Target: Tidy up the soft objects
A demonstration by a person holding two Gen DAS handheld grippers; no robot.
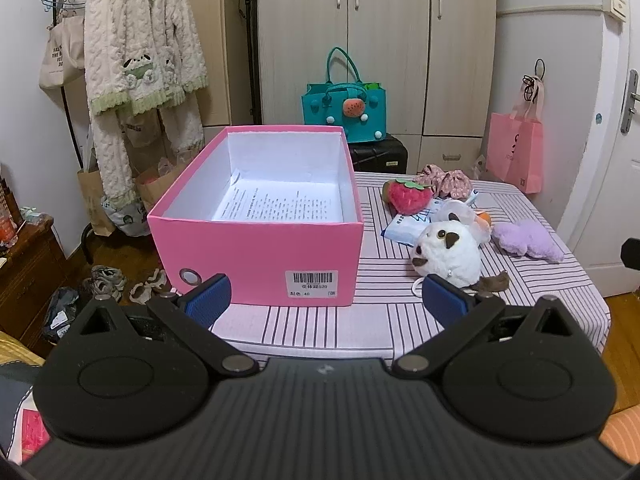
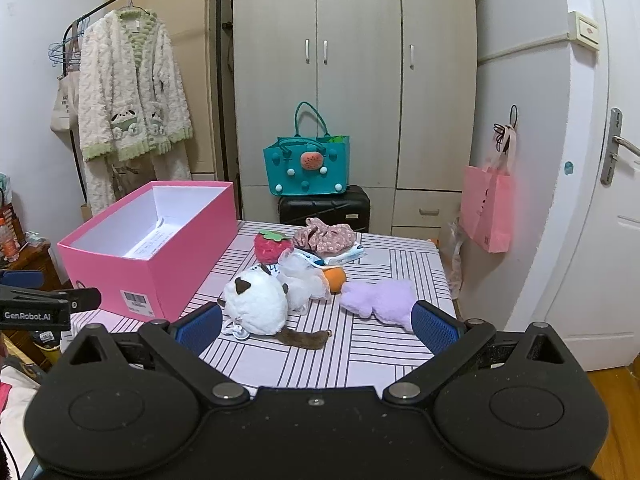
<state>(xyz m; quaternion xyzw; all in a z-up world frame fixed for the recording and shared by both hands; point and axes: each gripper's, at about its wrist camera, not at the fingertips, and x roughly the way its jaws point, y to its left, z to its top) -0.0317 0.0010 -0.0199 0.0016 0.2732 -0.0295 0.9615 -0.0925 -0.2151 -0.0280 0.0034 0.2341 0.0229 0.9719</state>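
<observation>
Left tool [image 1: 326, 300]: pads spread, nothing held, aimed at pink shoebox [image 1: 256, 248] standing open on striped bench [image 1: 540, 280]. Right tool [image 2: 316, 326]: pads spread, nothing held. Soft toys are heaped at 3 o'clock of the shoebox: white plush [image 2: 256, 306], strawberry plush [image 2: 271, 247], purple plush [image 2: 380, 298], floral scrunchie [image 2: 326, 236]

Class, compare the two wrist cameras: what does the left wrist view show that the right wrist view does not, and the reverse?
Only the left wrist view shows the shoes on the wooden floor and the barcode label's printed characters.

Only the right wrist view shows the black gripper marked GenRobot.AI at its left edge and the metal door handle.

Both show the open pink cardboard box, the white plush toy with brown ears, the red strawberry plush, the lilac fluffy plush and the teal felt handbag.
</observation>
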